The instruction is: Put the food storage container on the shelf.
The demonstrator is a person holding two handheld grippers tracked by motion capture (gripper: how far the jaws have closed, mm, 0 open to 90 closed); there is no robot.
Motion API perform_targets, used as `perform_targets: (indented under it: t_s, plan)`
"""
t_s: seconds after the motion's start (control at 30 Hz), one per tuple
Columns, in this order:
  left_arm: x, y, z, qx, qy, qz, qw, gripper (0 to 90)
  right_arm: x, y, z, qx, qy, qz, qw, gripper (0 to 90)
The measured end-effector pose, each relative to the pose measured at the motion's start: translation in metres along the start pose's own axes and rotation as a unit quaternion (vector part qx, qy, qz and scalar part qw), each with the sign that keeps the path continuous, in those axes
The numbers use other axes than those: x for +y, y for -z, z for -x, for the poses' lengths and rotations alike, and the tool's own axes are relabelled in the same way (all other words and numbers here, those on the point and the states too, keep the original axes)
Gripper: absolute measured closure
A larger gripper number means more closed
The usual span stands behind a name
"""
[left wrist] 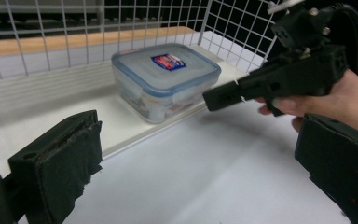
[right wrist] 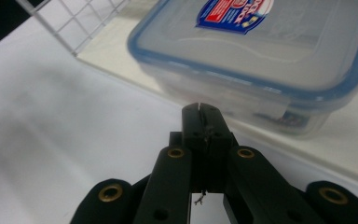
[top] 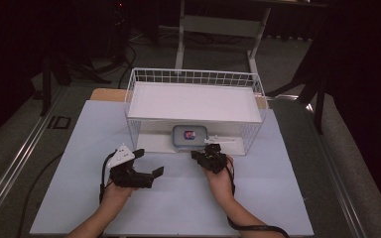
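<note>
The lidded container [top: 190, 136] is not yet gripped: the right tool [top: 202, 154] is pressed together beside it, the left tool [top: 148, 162] spread apart.

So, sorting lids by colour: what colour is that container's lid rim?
Blue, round a clear lid; the right gripper view shows it best.

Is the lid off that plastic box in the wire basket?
No, in the left gripper view the blue-rimmed lid sits flat on the plastic box, which stands on the floor of the wire basket.
</note>
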State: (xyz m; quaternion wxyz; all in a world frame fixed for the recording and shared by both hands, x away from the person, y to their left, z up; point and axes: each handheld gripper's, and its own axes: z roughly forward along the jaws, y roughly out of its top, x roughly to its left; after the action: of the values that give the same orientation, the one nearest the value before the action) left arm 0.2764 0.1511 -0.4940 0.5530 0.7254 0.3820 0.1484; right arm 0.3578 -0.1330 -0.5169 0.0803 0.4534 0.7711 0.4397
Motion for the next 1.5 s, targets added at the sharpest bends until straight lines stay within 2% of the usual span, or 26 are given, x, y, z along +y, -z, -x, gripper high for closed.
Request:
perform_targets:
  t_s: [0.17, 0.2, 0.33, 0.57, 0.6, 0.63, 0.7, 0.87, 1.0, 1.03, 1.07, 1.1, 1.13, 1.27, 1.3, 1.4, 1.43, 1.47, 1.5]
  plan:
    - [-0.003, -0.003, 0.002, -0.002, -0.009, -0.003, 0.9999, 1.5, 0.003, -0.009, 0.004, -0.009, -0.006, 0.004, 0.9999, 90.0]
    - [-0.005, -0.005, 0.003, -0.008, -0.007, -0.01, 0.9999, 1.6, 0.003, -0.01, 0.004, -0.009, -0.006, 0.005, 0.9999, 90.0]
    - [-0.008, -0.009, 0.004, -0.008, -0.009, -0.019, 0.9997, 1.6, 0.006, -0.015, 0.004, -0.011, -0.009, 0.006, 0.9999, 90.0]
    - [-0.011, -0.011, 0.005, -0.013, -0.007, -0.023, 0.9996, 1.6, 0.016, -0.025, 0.005, -0.017, -0.019, 0.01, 0.9996, 90.0]
    - [-0.011, -0.011, 0.005, -0.013, -0.005, -0.02, 0.9997, 1.6, 0.018, -0.026, 0.007, -0.02, -0.008, 0.018, 0.9996, 90.0]
    - [-0.011, -0.011, 0.005, -0.013, -0.005, -0.02, 0.9997, 1.6, 0.018, -0.026, 0.007, -0.02, -0.008, 0.018, 0.9996, 90.0]
    - [-0.01, -0.01, 0.004, -0.01, -0.003, -0.018, 0.9998, 1.6, 0.023, -0.029, 0.009, -0.022, -0.017, 0.025, 0.9993, 90.0]
    - [-0.01, -0.008, 0.001, -0.006, 0.005, -0.014, 0.9999, 1.6, 0.028, -0.034, 0.008, -0.025, -0.023, 0.028, 0.999, 90.0]
    - [-0.01, -0.008, 0.0, -0.01, 0.003, -0.015, 0.9998, 1.6, 0.031, -0.037, 0.007, -0.029, -0.049, 0.019, 0.9982, 90.0]
    - [-0.01, -0.007, 0.0, -0.01, 0.004, -0.014, 0.9998, 1.6, 0.031, -0.039, 0.009, -0.032, -0.039, 0.024, 0.9984, 90.0]
    - [-0.011, -0.007, 0.0, -0.009, 0.003, -0.013, 0.9999, 1.6, 0.032, -0.04, 0.01, -0.033, -0.044, 0.022, 0.9982, 90.0]
    - [-0.01, -0.007, 0.0, -0.01, 0.004, -0.014, 0.9998, 1.6, 0.033, -0.042, 0.013, -0.036, -0.036, 0.03, 0.9983, 90.0]
    - [-0.01, -0.007, 0.0, -0.01, 0.004, -0.014, 0.9998, 1.6, 0.033, -0.042, 0.013, -0.031, -0.052, 0.023, 0.9979, 90.0]
    - [-0.011, -0.007, 0.0, -0.011, 0.005, -0.013, 0.9998, 1.6, 0.034, -0.044, 0.014, -0.039, -0.064, 0.009, 0.9971, 90.0]
    - [-0.011, -0.007, 0.0, -0.011, 0.005, -0.013, 0.9998, 1.6, 0.034, -0.047, 0.019, -0.041, -0.036, 0.025, 0.9982, 90.0]
    - [-0.011, -0.007, 0.0, -0.011, 0.006, -0.012, 0.9998, 1.6, 0.033, -0.05, 0.017, -0.038, -0.035, 0.025, 0.9984, 90.0]
    - [-0.011, -0.007, 0.0, -0.01, 0.005, -0.013, 0.9999, 1.6, 0.034, -0.049, 0.014, -0.032, -0.052, 0.018, 0.998, 90.0]
    - [-0.011, -0.007, 0.0, -0.01, 0.005, -0.012, 0.9999, 1.6, 0.034, -0.051, 0.015, -0.034, -0.034, 0.027, 0.9985, 90.0]
    - [-0.011, -0.007, 0.0, -0.01, 0.005, -0.013, 0.9999, 1.6, 0.035, -0.05, 0.011, -0.027, -0.058, 0.014, 0.9978, 90.0]
